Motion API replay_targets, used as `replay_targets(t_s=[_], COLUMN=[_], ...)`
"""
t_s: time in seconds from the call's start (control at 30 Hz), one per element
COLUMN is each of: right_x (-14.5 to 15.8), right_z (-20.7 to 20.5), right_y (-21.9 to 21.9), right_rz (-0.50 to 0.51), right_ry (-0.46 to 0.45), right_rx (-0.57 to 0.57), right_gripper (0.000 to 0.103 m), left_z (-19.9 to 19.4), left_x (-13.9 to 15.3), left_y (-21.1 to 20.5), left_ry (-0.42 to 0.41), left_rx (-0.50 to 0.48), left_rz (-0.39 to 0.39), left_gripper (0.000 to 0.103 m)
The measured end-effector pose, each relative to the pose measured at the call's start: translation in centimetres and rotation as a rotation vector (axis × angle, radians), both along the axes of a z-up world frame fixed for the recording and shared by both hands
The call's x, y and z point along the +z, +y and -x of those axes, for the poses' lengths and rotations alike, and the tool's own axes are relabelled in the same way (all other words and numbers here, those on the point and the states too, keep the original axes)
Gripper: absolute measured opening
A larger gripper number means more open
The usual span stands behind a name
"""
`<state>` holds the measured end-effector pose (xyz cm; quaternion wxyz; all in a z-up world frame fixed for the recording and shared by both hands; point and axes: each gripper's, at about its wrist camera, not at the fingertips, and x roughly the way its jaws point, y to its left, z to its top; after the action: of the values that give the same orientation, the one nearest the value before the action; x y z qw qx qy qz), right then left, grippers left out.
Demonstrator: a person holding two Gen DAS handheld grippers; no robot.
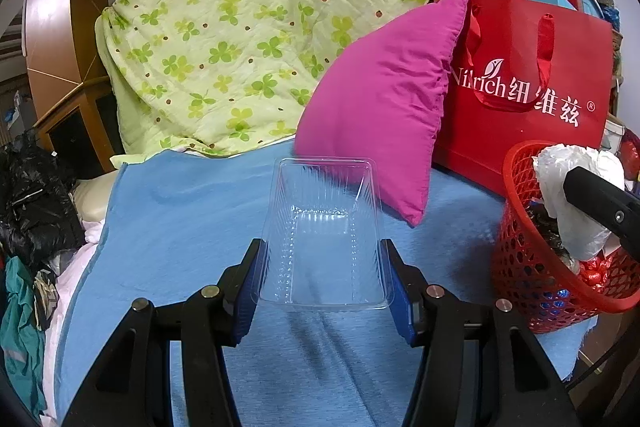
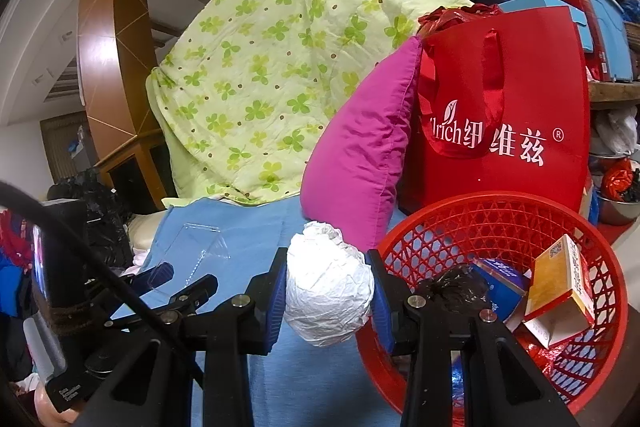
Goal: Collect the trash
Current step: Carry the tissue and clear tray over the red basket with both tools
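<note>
My left gripper [image 1: 323,259] is shut on a clear plastic tray [image 1: 324,227], held just above the blue cloth [image 1: 180,227]. My right gripper [image 2: 329,283] is shut on a crumpled white plastic wad [image 2: 328,287], held beside the left rim of the red mesh basket [image 2: 500,211]. The basket holds a yellow box [image 2: 560,279], a blue packet [image 2: 500,279] and a black bag [image 2: 452,283]. In the left wrist view the basket [image 1: 520,267] sits at the right, with the white wad [image 1: 572,195] and a right gripper finger [image 1: 600,199] over it. The clear tray [image 2: 200,243] and left gripper [image 2: 176,279] show at left in the right wrist view.
A magenta pillow [image 1: 380,99] leans on a red Nitrich paper bag [image 1: 528,87] behind the tray. A green clover quilt [image 1: 248,27] is piled at the back. Black bags [image 1: 32,195] and clothes lie off the cloth's left edge.
</note>
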<state>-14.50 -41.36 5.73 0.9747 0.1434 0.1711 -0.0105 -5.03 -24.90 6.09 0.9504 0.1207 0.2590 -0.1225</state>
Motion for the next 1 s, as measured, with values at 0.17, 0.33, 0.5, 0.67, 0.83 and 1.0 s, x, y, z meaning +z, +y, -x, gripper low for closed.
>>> replay_targets(t_s=[0.17,0.33,0.5,0.67,0.83,1.0], right_x=[0.0,0.1,0.1,0.1,0.0,0.0], right_z=[0.1,0.2,0.5,0.6,0.8,1.0], right_y=[-0.1,-0.2,-0.5,-1.0,-1.7,-2.1], right_rz=[-0.003,-0.004,-0.010,-0.013,-0.020,-0.024], right_ry=[-0.003,-0.010,-0.014,-0.014,-0.016,-0.018], right_rx=[-0.003,-0.010,-0.020,-0.031,-0.042,-0.052], right_gripper=[0.040,0.040,0.040,0.040,0.040,0.040], left_z=[0.2,0.4,0.9,1.2,1.3,1.5], left_x=[0.0,0.1,0.4,0.6,0.7,0.6], left_y=[-0.2,-0.4,-0.6,-1.0,-1.2,-1.6], left_ry=[-0.001,-0.005,-0.024,-0.038,-0.041,-0.039], left_rx=[-0.008,-0.020,-0.039,-0.054,-0.064,-0.075], left_rz=[0.001,0.008,0.024,0.032,0.035,0.031], left_gripper=[0.058,0.058,0.058,0.058,0.058,0.058])
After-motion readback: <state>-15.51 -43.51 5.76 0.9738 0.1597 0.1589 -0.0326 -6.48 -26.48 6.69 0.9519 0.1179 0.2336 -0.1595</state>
